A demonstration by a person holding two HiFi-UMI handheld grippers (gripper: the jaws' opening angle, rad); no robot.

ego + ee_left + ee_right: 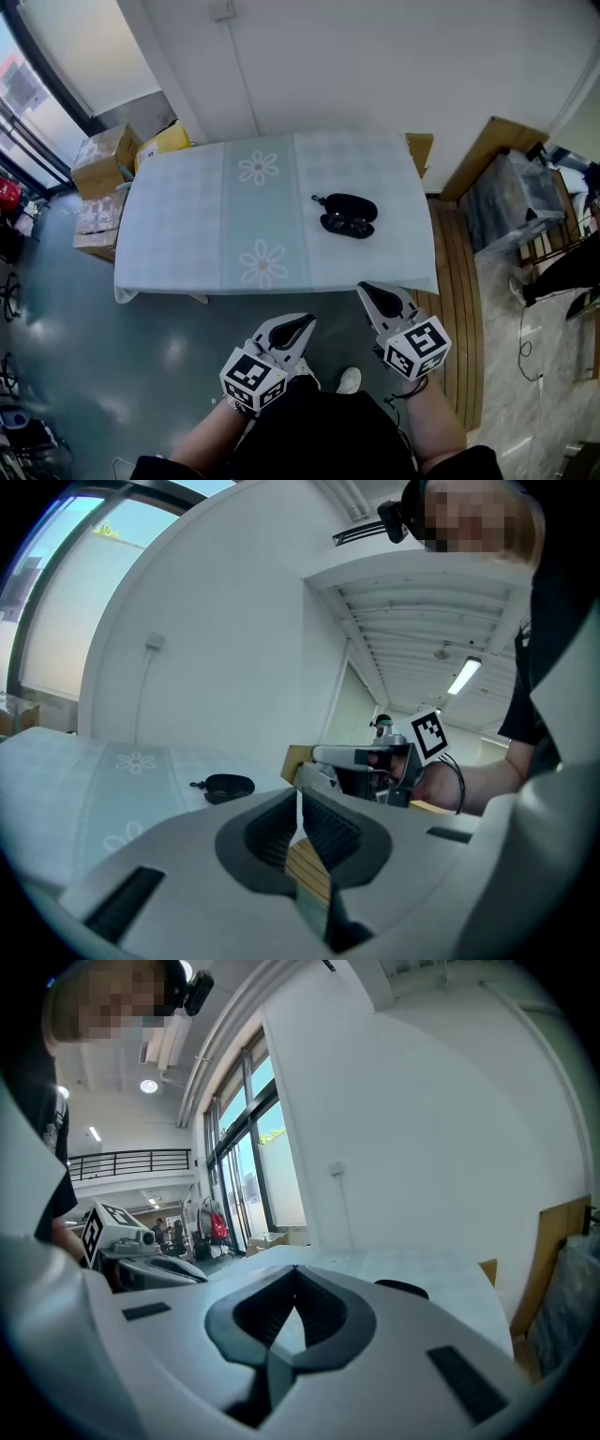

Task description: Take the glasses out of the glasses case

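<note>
Both my grippers, left gripper (300,325) and right gripper (369,292) — jaws together, empty, short of table (178,234). Glasses case (348,216) sits table's right side — possibly open already. Risk: unbraced one-sided tug skids case off edge.

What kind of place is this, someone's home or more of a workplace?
Probably a workplace, perhaps a lab or studio: brown cardboard boxes stacked on a glossy grey floor, tall glazed windows and a black balcony railing over an open hall.
</note>
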